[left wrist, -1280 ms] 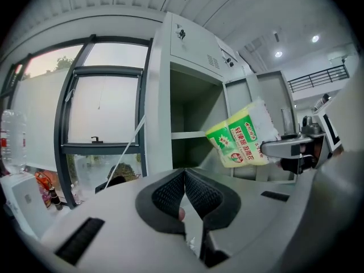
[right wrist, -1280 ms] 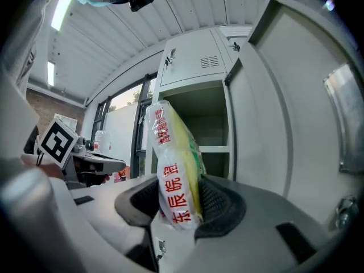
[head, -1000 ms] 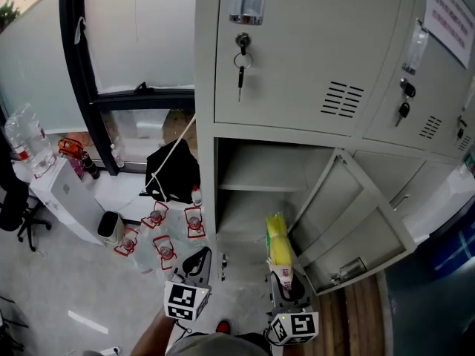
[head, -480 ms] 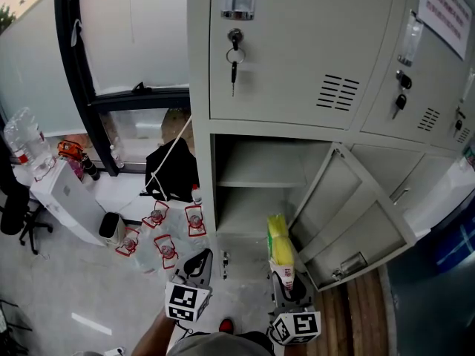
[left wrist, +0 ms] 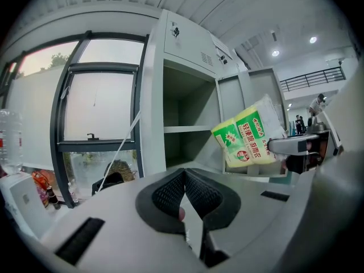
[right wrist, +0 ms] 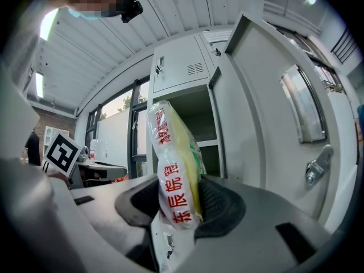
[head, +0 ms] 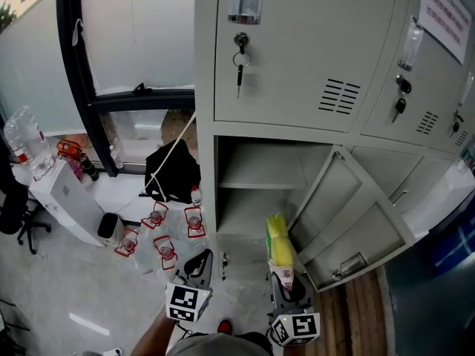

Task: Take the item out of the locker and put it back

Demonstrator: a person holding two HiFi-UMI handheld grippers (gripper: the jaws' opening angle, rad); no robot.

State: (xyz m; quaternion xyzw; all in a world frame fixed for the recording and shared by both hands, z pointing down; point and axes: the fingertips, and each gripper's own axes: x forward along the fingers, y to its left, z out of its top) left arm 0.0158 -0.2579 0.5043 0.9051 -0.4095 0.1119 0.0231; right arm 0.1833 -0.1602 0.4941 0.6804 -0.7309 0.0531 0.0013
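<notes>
A yellow-green food packet (head: 279, 248) stands upright in my right gripper (head: 286, 273), whose pads are shut on its lower end (right wrist: 181, 201). It is held in front of the open grey locker (head: 260, 180), outside the compartment. From the left gripper view the packet (left wrist: 250, 136) shows at the right, before the locker opening (left wrist: 185, 124). My left gripper (head: 197, 264) hangs to the left of the locker with its pads (left wrist: 185, 193) pressed together and nothing between them.
The locker door (head: 356, 221) swings open to the right. Inside is one shelf (head: 260, 185). Shut lockers with keys (head: 239, 58) are above and to the right. At left stand a window frame (head: 82, 73), a black bag (head: 174, 170) and several small bottles (head: 159, 232) on the floor.
</notes>
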